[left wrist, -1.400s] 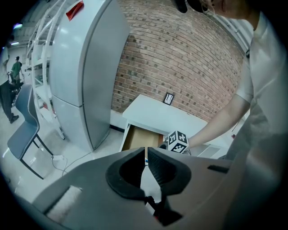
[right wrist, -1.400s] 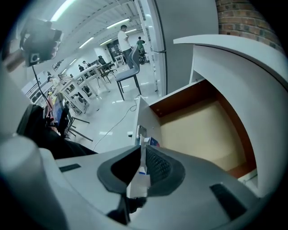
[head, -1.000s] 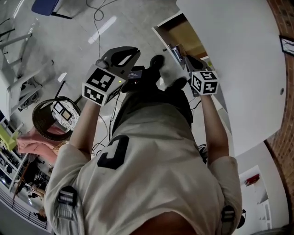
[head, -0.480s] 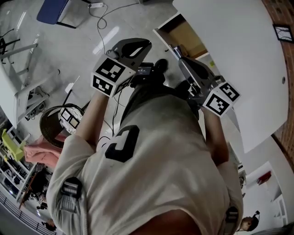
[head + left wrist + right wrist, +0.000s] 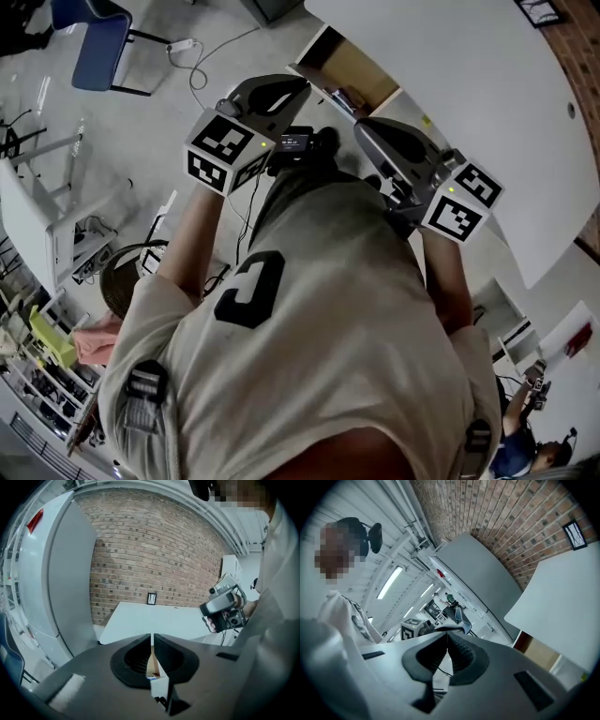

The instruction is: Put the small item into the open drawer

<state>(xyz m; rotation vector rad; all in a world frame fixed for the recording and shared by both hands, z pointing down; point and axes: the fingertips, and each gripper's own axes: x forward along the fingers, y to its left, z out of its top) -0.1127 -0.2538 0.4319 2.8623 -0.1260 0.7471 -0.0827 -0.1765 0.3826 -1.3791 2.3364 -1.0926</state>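
I hold both grippers up in front of my chest. My left gripper point(image 5: 298, 86) has its jaws pressed together, and in the left gripper view point(image 5: 152, 637) only a thin slit shows between them, with nothing gripped. My right gripper point(image 5: 362, 127) is also shut and holds nothing point(image 5: 447, 634). Beyond them stands a white cabinet with an open compartment point(image 5: 353, 69), brown inside, also visible in the right gripper view point(image 5: 540, 651). No small item shows in any view.
A large white table top point(image 5: 469, 84) runs along the right, in front of a brick wall point(image 5: 154, 555). A blue chair point(image 5: 94, 42) and cables point(image 5: 211, 52) are on the floor at the left. A wicker basket point(image 5: 127, 281) sits lower left.
Both grippers have risen in front of my chest. The right one has drawn back from the cabinet toward the lower right, and the head view has swung.
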